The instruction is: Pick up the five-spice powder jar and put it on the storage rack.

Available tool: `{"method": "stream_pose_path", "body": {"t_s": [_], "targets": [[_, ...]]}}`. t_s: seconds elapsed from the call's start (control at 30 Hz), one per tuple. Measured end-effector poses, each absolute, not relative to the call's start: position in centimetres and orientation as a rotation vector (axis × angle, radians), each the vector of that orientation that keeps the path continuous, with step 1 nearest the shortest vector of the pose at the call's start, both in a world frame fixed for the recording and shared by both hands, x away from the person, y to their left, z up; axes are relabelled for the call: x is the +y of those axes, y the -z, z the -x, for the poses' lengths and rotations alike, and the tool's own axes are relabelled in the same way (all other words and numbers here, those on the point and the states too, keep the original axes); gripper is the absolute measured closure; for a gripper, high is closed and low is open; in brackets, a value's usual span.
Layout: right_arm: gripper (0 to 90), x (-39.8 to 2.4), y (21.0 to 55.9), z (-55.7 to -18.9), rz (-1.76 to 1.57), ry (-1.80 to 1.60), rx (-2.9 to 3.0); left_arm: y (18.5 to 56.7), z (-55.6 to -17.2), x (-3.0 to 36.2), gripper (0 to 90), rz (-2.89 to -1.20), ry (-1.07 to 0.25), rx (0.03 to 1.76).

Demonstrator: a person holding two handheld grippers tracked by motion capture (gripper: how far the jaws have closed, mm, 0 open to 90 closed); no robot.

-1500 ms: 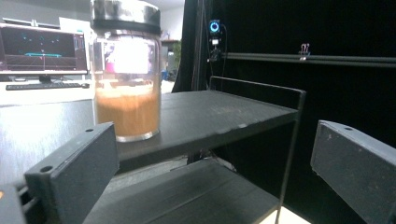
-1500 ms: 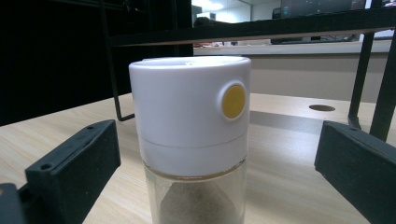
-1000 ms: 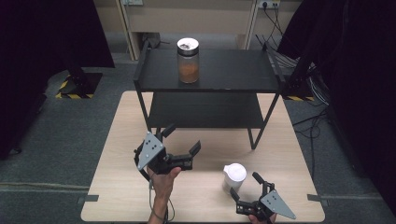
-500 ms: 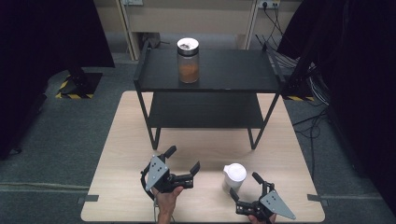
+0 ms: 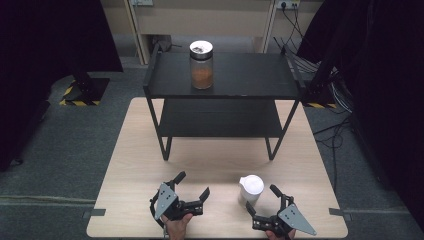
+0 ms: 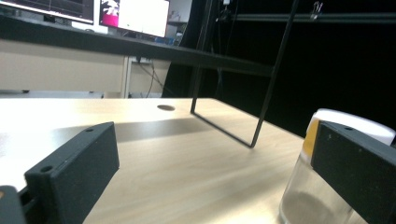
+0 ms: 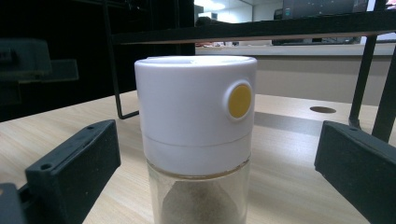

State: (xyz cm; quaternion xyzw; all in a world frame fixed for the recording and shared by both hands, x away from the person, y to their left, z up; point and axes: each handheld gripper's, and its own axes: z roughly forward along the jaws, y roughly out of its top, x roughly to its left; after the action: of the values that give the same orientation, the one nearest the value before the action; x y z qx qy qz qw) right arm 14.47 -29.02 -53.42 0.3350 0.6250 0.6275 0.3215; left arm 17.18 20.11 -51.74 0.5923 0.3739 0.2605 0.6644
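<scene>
Right tool (image 5: 263, 201) wide open (around shaker (image 5: 251, 188))

A white cap with 1 yellow round button is seen on the clear shaker (image 7: 198, 140), with tan powder inside. The table (image 5: 135, 150) is pale wood-grained. The shelf rack (image 5: 225, 75) is black. Orange-brown contents are seen in the jar (image 5: 202, 65). Black-and-yellow stripes mark the floor base (image 5: 70, 95).
</scene>
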Motion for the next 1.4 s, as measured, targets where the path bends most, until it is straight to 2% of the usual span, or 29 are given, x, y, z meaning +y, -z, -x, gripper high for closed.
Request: {"method": "stream_pose_path", "body": {"t_s": [0.6, 1.4], "targets": [[0.4, -29.0, 53.5, -14.4, -0.880, -1.648, 1.638, 53.4, -16.6, 19.7, 0.1, -1.353, -0.583, 0.859], [0.4, -29.1, 53.5, -14.4, -0.867, -1.649, 1.642, 53.5, -16.5, 19.6, 0.1, -1.353, -0.587, 0.861]]}}
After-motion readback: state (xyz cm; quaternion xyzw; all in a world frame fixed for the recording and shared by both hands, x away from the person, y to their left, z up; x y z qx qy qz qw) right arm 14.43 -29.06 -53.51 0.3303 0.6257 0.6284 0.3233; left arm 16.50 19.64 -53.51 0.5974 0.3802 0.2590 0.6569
